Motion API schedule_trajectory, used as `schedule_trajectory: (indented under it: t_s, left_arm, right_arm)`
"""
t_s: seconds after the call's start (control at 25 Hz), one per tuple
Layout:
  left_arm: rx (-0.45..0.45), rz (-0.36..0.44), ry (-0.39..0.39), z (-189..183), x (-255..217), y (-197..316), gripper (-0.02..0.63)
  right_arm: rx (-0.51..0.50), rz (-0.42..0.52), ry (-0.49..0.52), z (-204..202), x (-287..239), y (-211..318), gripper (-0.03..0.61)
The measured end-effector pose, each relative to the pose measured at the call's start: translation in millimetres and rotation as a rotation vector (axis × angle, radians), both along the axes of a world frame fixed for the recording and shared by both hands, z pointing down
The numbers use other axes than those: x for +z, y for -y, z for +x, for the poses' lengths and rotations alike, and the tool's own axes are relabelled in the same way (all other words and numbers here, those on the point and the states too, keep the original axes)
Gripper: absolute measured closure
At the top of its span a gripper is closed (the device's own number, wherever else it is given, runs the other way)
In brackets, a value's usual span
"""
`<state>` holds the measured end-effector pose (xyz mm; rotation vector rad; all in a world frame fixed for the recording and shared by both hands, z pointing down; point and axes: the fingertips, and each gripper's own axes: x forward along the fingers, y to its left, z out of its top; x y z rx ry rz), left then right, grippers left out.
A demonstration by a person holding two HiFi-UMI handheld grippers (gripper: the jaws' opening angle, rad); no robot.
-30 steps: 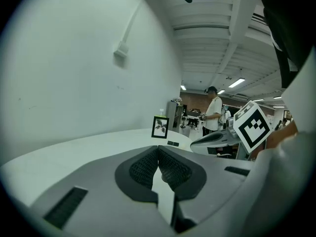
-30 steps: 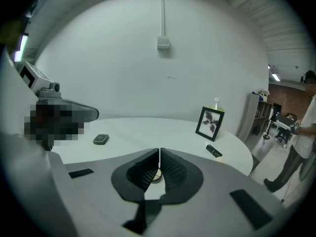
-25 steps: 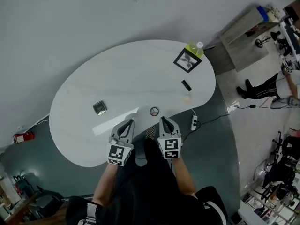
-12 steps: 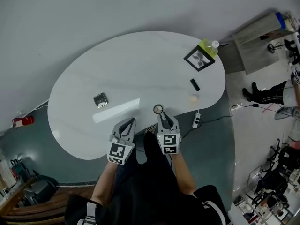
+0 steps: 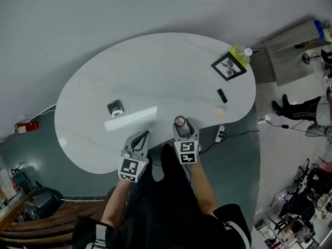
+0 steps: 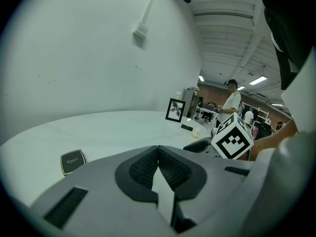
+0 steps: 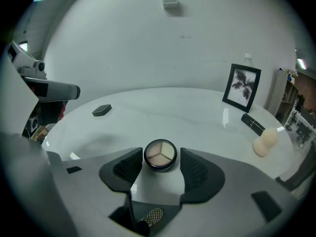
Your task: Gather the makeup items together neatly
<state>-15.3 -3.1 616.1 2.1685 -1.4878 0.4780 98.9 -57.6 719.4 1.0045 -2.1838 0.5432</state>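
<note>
Lying toward nine o'clock on the white table (image 5: 155, 66), a square compact (image 5: 114, 107) is seen, well apart from the other items. At seven o'clock the left gripper (image 5: 143, 134) is clenched, with nothing between its jaws. At six o'clock the right gripper (image 5: 181, 124) is released: its jaws have just been opening, and a round eyeshadow pot (image 7: 159, 154) is flanked by them on the tabletop. Toward three o'clock a sponge (image 5: 220, 110) and a black tube (image 5: 222, 95) are found, with a framed picture (image 5: 229, 67) at two o'clock.

Head view steeply overhead; both gripper views low across the same table (image 5: 155, 77)
</note>
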Motion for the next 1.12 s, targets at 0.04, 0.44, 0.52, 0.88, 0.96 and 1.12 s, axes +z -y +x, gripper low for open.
schedule_trajectory:
  t_s: [0.04,0.44,0.52,0.88,0.96,1.12]
  left_arm:
    - [-0.004,-0.002,-0.001,-1.5,0.9,-0.4,0.597]
    - [-0.019,-0.004,-0.007,-5.0,3.9,0.9,0.597]
    - [-0.024,-0.004,-0.006,-7.3,4.0,-0.8,0.597]
    - [-0.090,0.028,0.009,-32.2,-13.1,-6.9,0.597]
    - [-0.116,0.037,0.015,-41.5,-19.7,-8.4,0.597]
    - [-0.181,0.043,0.030,-65.4,-30.4,-16.0,0.597]
  right_arm:
    - [-0.002,-0.004,-0.004,-0.4,1.4,0.3,0.348]
    - [-0.029,-0.027,-0.029,-1.5,11.1,2.4,0.350]
    - [-0.028,-0.021,-0.015,-3.3,6.7,5.1,0.350]
    - [-0.116,0.050,0.034,-48.4,-34.5,21.8,0.350]
    - [-0.149,0.062,0.040,-63.7,-42.7,24.5,0.350]
    - [-0.216,0.087,0.046,-96.9,-55.7,28.4,0.350]
